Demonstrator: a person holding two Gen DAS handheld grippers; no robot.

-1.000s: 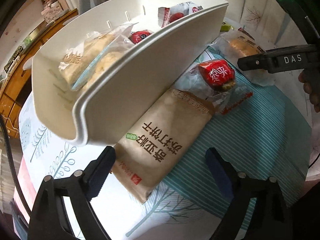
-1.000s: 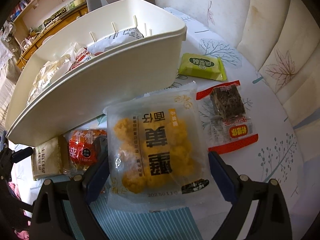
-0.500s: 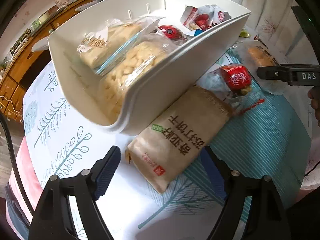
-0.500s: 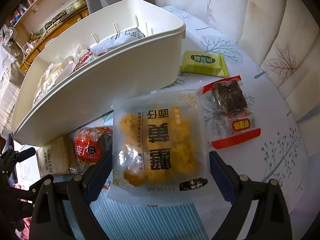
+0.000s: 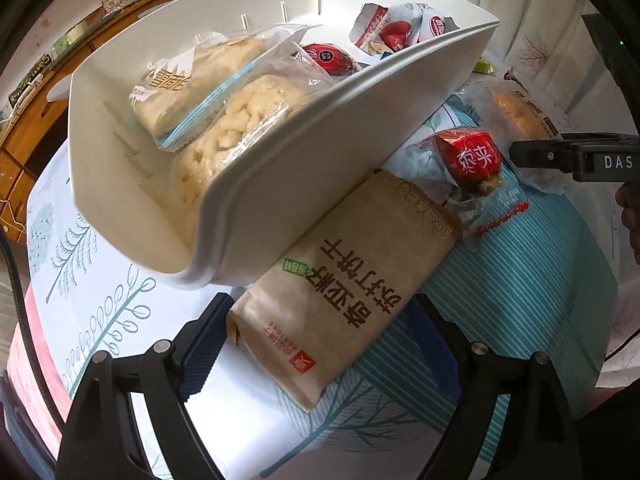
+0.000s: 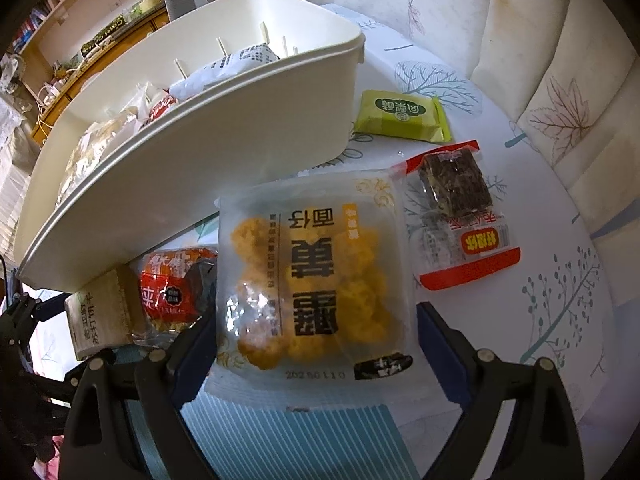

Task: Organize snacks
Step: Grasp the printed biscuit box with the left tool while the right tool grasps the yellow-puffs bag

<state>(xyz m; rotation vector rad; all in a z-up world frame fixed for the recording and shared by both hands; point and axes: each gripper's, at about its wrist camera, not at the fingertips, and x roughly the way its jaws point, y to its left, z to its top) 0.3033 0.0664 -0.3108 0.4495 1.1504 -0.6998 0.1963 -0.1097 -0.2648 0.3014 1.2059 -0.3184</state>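
A white bin [image 5: 280, 184] holds several snack packs. A brown cracker pack [image 5: 344, 292] lies on the table against the bin's front wall. My left gripper [image 5: 320, 344] is open, its jaws on either side of the pack's near end. Beyond it lies a red-wrapped snack [image 5: 468, 160]. In the right wrist view my right gripper [image 6: 316, 356] is open, astride the near end of a clear bag of yellow puffs [image 6: 316, 276]. The bin [image 6: 192, 184], the red snack [image 6: 172, 292] and the cracker pack [image 6: 100, 316] show at left.
A dark snack in a red-edged wrapper [image 6: 456, 216] and a green packet [image 6: 400, 116] lie right of the bin. A teal striped mat [image 5: 520, 280] covers part of the leaf-print tablecloth [image 5: 100, 320]. Wooden furniture [image 5: 24, 132] stands at far left, cushions [image 6: 560, 80] at right.
My left gripper has moved forward and lower, so its jaws now flank the cracker pack. My right gripper has moved closer to the puff bag. No snack has moved.
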